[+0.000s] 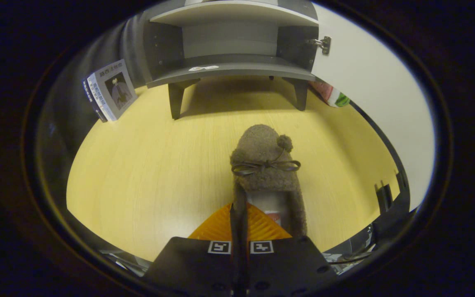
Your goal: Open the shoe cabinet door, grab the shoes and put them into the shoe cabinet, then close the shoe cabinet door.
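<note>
Shoe (265,165): a brown fuzzy slipper with a bow and a pompom, held at its near collar edge between my fingers, toe pointing away from me toward the cabinet.
Fingers (238,225): nearly closed, the two tips (217,227) drawn together with only a thin dark slit between them; they appear to pinch the left wall of the slipper's opening, one tip inside and one outside.
Grip judgement: I think the hold is thin, on soft fleece at one side, so the shoe may sag or twist as I carry it.
Step in hand: carrying the shoe forward to the shelf; I should keep the pinch firm, keep the toe level and aim straight ahead.
Table (138,165): pale wood, under and ahead of the shoe.
Shoe cabinet (231,66): well beyond the fingers, straight ahead, on short legs, lower shelf free.
Door (369,82): already swung open, beyond and to the right.
Book (111,88): beyond-left, beside the cabinet.
</note>
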{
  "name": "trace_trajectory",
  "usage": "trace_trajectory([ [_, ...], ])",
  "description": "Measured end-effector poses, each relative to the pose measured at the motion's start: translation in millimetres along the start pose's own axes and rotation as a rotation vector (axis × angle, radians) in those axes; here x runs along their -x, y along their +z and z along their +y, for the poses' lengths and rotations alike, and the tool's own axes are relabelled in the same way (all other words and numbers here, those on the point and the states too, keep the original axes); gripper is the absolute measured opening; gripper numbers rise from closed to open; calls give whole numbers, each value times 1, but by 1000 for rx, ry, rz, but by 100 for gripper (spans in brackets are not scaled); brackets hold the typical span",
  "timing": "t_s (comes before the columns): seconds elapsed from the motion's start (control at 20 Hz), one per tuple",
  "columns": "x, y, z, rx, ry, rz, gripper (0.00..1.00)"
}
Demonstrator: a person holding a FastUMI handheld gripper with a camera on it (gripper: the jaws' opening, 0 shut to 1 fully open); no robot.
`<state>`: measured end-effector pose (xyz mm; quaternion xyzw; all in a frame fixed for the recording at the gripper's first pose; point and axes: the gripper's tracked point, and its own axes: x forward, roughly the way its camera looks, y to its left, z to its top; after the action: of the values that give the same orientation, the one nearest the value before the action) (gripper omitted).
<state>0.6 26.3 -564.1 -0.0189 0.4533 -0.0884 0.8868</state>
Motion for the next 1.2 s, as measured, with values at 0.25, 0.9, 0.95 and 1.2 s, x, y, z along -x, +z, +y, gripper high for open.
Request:
trace_trajectory([
  [0.25,12,13,-5,-2,11,-27,3],
  [0.9,166,199,-33,50,101,-264,3],
  [0.95,179,221,-33,62,105,-297,3],
  [1.2,206,320,-34,56,67,-425,2],
])
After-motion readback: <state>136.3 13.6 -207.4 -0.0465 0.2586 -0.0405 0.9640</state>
